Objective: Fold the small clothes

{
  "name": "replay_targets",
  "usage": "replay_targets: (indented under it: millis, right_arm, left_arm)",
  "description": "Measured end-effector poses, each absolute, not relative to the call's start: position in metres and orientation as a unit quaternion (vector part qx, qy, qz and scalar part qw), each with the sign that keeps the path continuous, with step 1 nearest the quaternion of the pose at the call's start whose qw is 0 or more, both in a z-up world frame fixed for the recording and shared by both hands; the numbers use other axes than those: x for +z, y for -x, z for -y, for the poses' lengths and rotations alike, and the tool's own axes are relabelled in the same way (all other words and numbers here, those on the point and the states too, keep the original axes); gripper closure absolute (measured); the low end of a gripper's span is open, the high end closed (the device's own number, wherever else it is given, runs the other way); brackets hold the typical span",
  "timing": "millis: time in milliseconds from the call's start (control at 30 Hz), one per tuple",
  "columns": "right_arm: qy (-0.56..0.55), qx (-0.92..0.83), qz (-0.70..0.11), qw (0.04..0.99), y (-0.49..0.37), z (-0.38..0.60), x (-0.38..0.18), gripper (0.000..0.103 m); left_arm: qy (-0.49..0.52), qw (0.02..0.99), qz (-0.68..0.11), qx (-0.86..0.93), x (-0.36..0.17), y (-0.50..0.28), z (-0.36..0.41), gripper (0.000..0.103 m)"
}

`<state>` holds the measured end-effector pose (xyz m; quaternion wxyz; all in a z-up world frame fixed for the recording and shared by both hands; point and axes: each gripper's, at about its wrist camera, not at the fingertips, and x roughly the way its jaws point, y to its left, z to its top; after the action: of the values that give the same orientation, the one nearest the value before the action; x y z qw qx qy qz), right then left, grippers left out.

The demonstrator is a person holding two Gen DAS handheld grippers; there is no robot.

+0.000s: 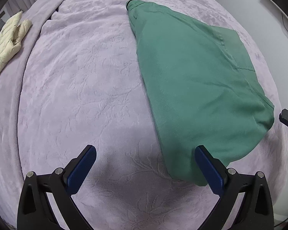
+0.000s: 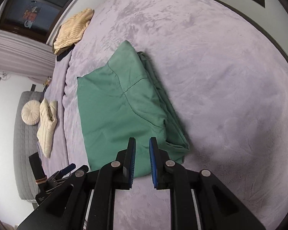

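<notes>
A green garment point(image 1: 197, 88) lies folded lengthwise on the lilac blanket point(image 1: 76, 86), narrow at the far end and wider near me. My left gripper point(image 1: 145, 148) hovers over its near left edge, open wide with nothing between the pads; its right finger point(image 1: 209, 168) is over the cloth. In the right wrist view the same garment point(image 2: 121, 115) shows a stitched seam and stacked layers along its right side. My right gripper point(image 2: 142, 139) sits above the garment's near edge, its blue pads a narrow gap apart and gripping nothing.
A cream quilted jacket point(image 1: 7, 46) point(image 2: 47, 124) lies at the bed's left edge, and a yellow ribbed knit point(image 2: 73, 28) further back. A round cushion point(image 2: 29, 115) rests on a grey quilted seat point(image 2: 23, 163) beside the bed. Pale floor point(image 1: 268, 19) lies beyond the right edge.
</notes>
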<state>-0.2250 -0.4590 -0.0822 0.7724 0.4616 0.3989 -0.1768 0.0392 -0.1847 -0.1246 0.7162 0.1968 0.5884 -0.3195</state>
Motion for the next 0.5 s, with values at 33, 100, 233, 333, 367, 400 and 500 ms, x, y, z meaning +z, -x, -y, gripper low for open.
replay_targets:
  millis: [33,100,233,333,367,400,500]
  right_arm:
    - [-0.46,-0.175,-0.402,0.772,0.225,0.458,-0.083,0.068]
    - [-0.455,-0.174,-0.409,0.772,0.221,0.458,-0.083,0.045]
    - [-0.443,-0.173,-0.42,0.773,0.218,0.46,-0.086,0.043]
    - [-0.436,-0.173,-0.429,0.772,0.214,0.463,-0.089,0.036]
    - [-0.434,-0.174,-0.431,0.772,0.213,0.465,-0.089,0.033]
    - [-0.433,-0.174,-0.433,0.772,0.213,0.466,-0.09,0.029]
    - [-0.425,-0.173,-0.44,0.772,0.209,0.474,-0.092,0.025]
  left_arm:
    - [-0.198,0.716,-0.588,-0.32,-0.123,-0.04,0.186,0.0]
    - [-0.2,0.716,-0.586,-0.321,-0.121,-0.041,0.188,0.0]
    - [-0.203,0.717,-0.585,-0.319,-0.121,-0.044,0.19,0.0]
    - [-0.203,0.72,-0.585,-0.314,-0.123,-0.047,0.192,0.0]
    - [-0.203,0.721,-0.585,-0.311,-0.124,-0.047,0.192,0.0]
    - [-0.203,0.722,-0.585,-0.308,-0.125,-0.048,0.192,0.0]
    - [-0.19,0.713,-0.598,-0.312,-0.128,-0.054,0.192,0.0]
